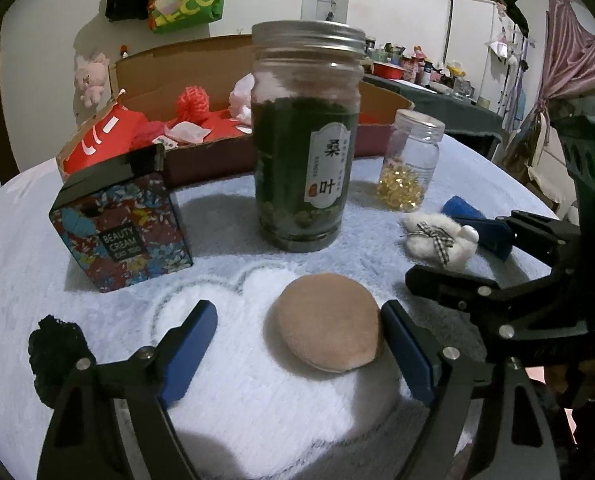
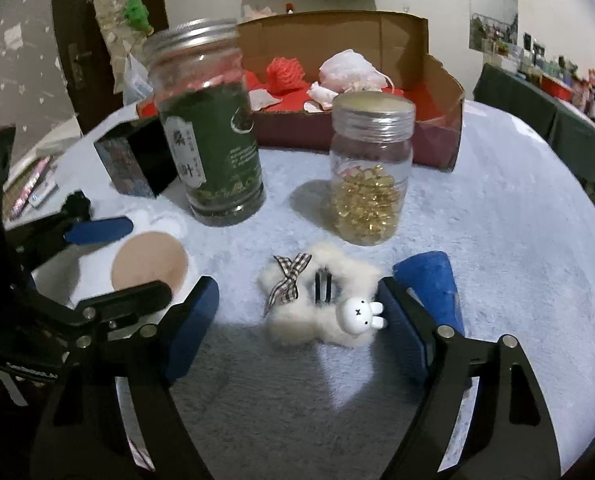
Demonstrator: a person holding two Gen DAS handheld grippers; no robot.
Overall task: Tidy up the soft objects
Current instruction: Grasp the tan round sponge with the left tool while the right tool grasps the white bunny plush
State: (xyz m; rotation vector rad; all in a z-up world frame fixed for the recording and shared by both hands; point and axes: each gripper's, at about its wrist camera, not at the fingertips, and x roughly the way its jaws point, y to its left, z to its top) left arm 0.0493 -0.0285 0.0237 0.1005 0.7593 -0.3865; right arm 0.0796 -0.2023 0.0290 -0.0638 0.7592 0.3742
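Note:
A round beige powder puff [image 1: 329, 322] lies on the pale fluffy cloth between the open fingers of my left gripper [image 1: 299, 342], close against the right finger. It also shows in the right wrist view [image 2: 149, 262]. A white fluffy hair clip with a checked bow and a small rabbit head [image 2: 321, 302] lies between the open fingers of my right gripper [image 2: 297, 320], near its right finger. The clip shows in the left wrist view [image 1: 439, 240] too. An open cardboard box [image 1: 201, 80] with red, pink and white soft things stands at the back.
A tall jar of green leaves [image 1: 303, 136] stands just behind the puff. A small jar of yellow capsules [image 2: 369, 172] stands behind the hair clip. A floral "Beauty Cream" box [image 1: 121, 224] sits at the left. A black fuzzy thing [image 1: 55, 356] lies by the left finger.

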